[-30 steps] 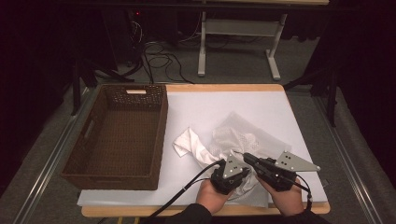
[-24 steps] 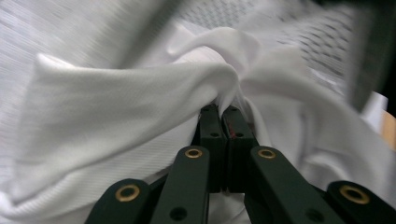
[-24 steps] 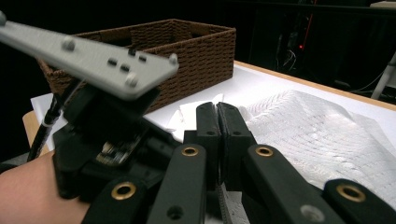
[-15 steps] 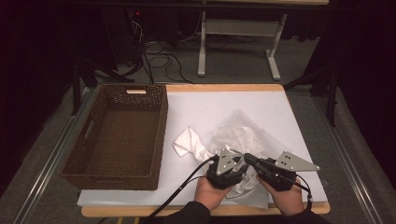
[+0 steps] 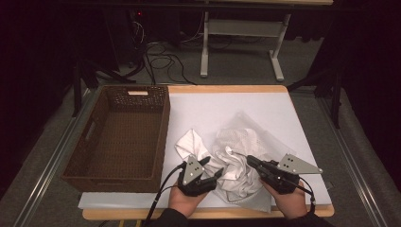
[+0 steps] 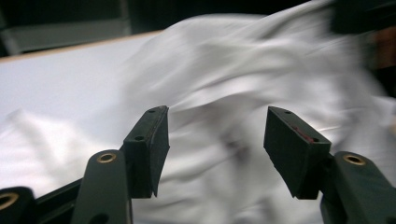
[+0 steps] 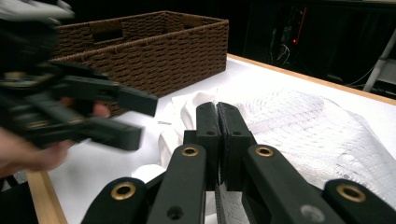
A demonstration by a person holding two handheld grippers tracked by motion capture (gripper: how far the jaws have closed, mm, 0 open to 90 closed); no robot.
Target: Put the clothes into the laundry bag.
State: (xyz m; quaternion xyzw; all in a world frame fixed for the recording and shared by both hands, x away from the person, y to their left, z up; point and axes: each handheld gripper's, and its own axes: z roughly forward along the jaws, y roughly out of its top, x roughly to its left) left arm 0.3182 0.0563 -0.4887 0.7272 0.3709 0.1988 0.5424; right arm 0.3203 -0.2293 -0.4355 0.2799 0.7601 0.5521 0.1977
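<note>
While the crumpled white cloth (image 5: 236, 163) lies near the front edge of the table (image 5: 227, 101), just right of the brown wicker basket (image 5: 120, 137), I am between grips on it. My left claw (image 5: 213, 171) has just been opening; its jaws stand apart with nothing pinched, cloth ahead of them (blurred in the left gripper view). My right claw (image 5: 235, 153) is pressed together, apparently pinching a fold. Next, I judge, the left must close on a fresh edge.
</note>
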